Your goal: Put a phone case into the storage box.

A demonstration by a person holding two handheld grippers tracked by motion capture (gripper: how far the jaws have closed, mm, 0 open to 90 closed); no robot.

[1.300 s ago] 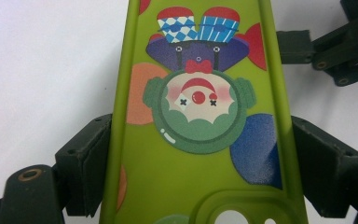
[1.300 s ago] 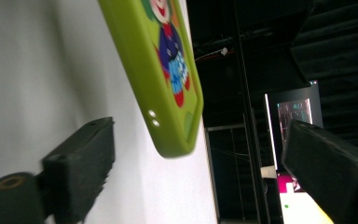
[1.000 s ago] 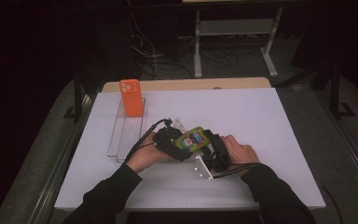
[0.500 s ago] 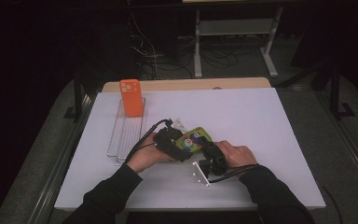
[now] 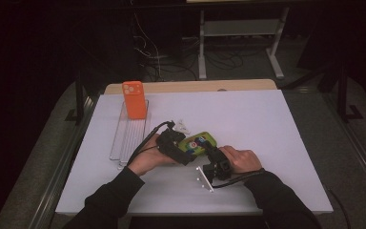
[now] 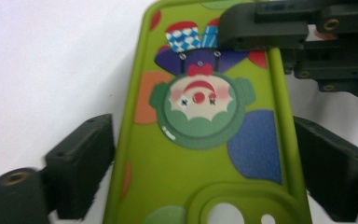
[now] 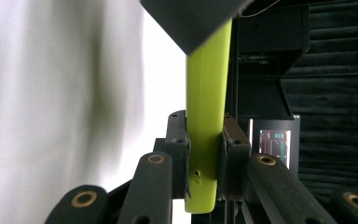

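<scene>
A green phone case (image 5: 199,142) with a clown picture is held just above the white table (image 5: 267,124), between both hands. My left gripper (image 6: 203,140) straddles its width; its jaws have just been opening and stand beside the case's (image 6: 200,154) long edges, the left one slightly apart. My right gripper (image 7: 205,154) has just been closing and its pads now press on the case's (image 7: 207,93) two faces at one end. In the high view the left gripper (image 5: 186,149) and the right gripper (image 5: 213,153) meet at the case.
An orange phone case (image 5: 134,99) stands upright at the far end of a clear ribbed rack (image 5: 128,136) on the left of the table. A small pale object (image 5: 183,126) lies behind the hands. Dark frames and cables stand beyond the far edge.
Both hands and the green case keep their places in the high view; nothing there has visibly shifted.
</scene>
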